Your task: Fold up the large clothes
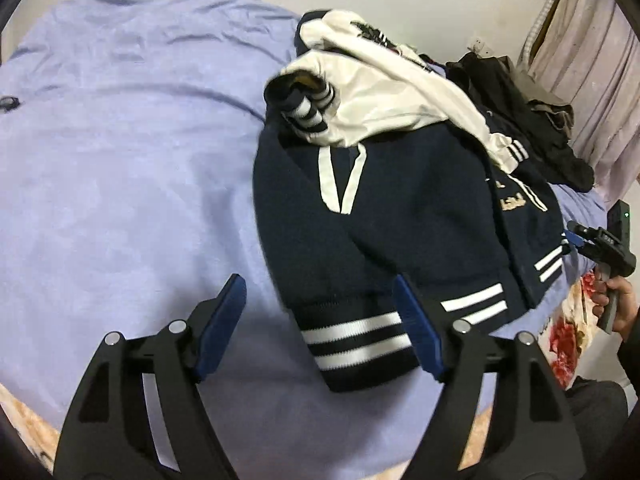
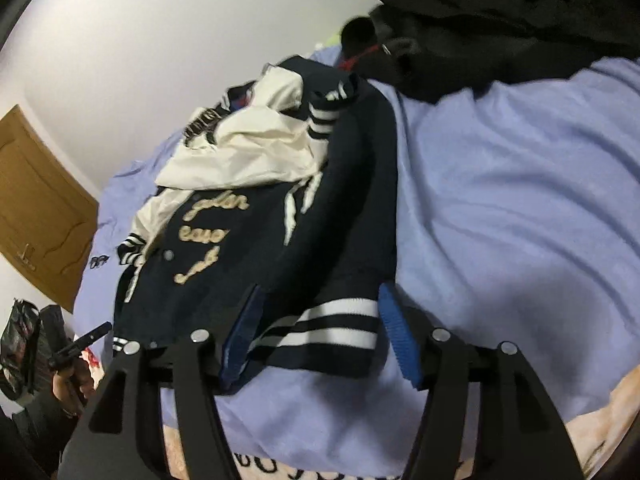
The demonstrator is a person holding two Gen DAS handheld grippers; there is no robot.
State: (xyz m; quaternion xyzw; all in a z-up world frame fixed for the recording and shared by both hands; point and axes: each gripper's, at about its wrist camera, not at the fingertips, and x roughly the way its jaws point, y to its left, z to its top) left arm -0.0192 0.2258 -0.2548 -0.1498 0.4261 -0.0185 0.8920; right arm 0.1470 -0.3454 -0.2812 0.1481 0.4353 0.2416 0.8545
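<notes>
A navy varsity jacket (image 1: 400,216) with white sleeves and a striped hem lies on the lilac bedsheet (image 1: 120,160). My left gripper (image 1: 320,320) is open, its jaws just above the jacket's striped hem corner, not gripping it. In the right wrist view the same jacket (image 2: 280,240) shows cream lettering. My right gripper (image 2: 320,332) is open, with the other striped hem corner (image 2: 328,328) between its blue pads. The right gripper also shows at the right edge of the left wrist view (image 1: 600,248), hand-held.
A pile of dark clothes (image 1: 512,112) lies past the jacket by a pink curtain (image 1: 592,60); it shows in the right wrist view (image 2: 500,28) too. A wooden door (image 2: 36,208) stands at the left. A floral blanket (image 1: 568,340) edges the bed.
</notes>
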